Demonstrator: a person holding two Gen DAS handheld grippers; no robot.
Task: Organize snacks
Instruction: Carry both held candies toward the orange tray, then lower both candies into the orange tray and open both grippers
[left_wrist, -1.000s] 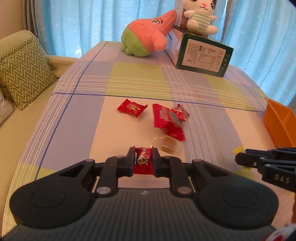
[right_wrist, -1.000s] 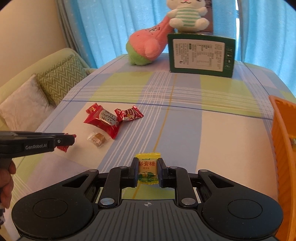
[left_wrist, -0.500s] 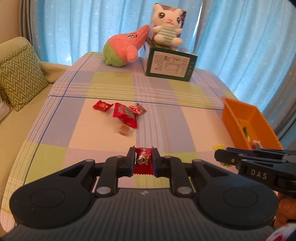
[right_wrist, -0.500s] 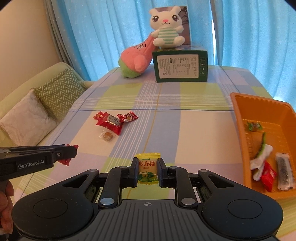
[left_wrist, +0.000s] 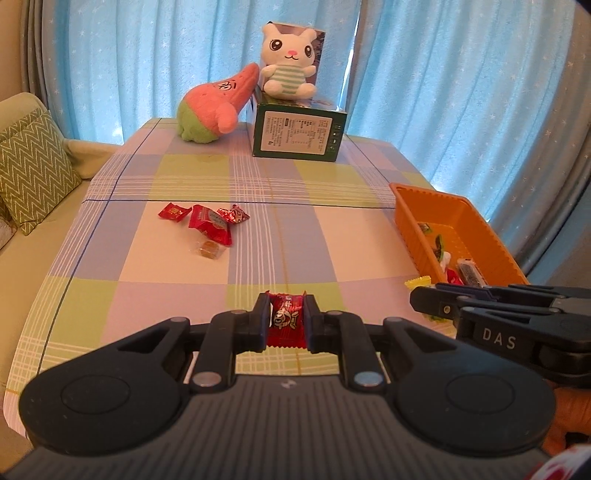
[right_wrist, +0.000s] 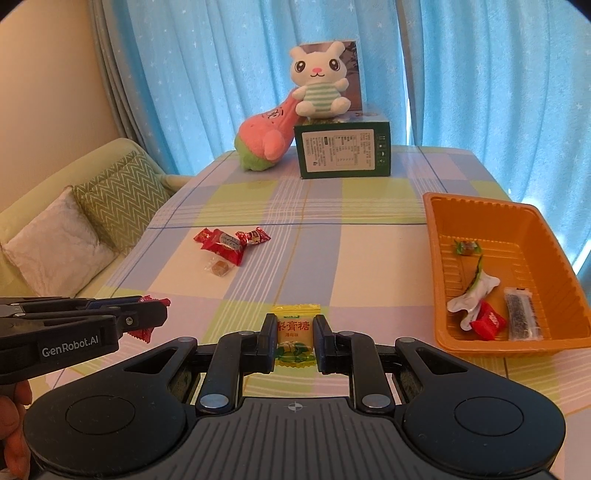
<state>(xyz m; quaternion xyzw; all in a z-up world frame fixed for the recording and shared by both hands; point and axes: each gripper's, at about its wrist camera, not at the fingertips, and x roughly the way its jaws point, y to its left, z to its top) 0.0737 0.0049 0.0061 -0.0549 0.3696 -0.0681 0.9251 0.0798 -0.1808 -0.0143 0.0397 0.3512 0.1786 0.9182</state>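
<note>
Four loose snacks lie in a cluster left of centre in the right wrist view: a small red candy (right_wrist: 204, 235) at the far left, a larger red packet (right_wrist: 224, 245) touching it, a red twist-wrapped candy (right_wrist: 252, 236) just to the right, and a clear-wrapped brown cube candy (right_wrist: 219, 268) just below the packet. All four rest on the checked tablecloth (right_wrist: 369, 251).

The orange tray (right_wrist: 546, 236) sits at the right of that frame and holds five items: a green-wrapped candy (right_wrist: 466, 246) near its upper left, a dark green strip (right_wrist: 477, 273) below it, a white crumpled wrapper (right_wrist: 474, 295), a red candy (right_wrist: 488, 322) touching the wrapper's lower end, and a dark bar in clear wrap (right_wrist: 522, 313) just right of the red one.

At the top centre stand one green box (right_wrist: 342, 150), one white bunny plush (right_wrist: 318, 86) seated on it, and one pink-and-green star plush (right_wrist: 266, 138) leaning against the box's left side. Two cushions show at the left: a green zigzag one (right_wrist: 120, 206) and a white one (right_wrist: 55, 249).

The left gripper (left_wrist: 287, 322), bottom centre of its own view, is closed to a narrow gap and pinches a red fish-print candy (left_wrist: 286, 320) upright between its fingers. The right gripper (right_wrist: 294, 339), bottom centre of its view, is likewise narrowed onto a yellow pear-syrup candy (right_wrist: 295, 334), held above the table just left of the tray's near corner.
</note>
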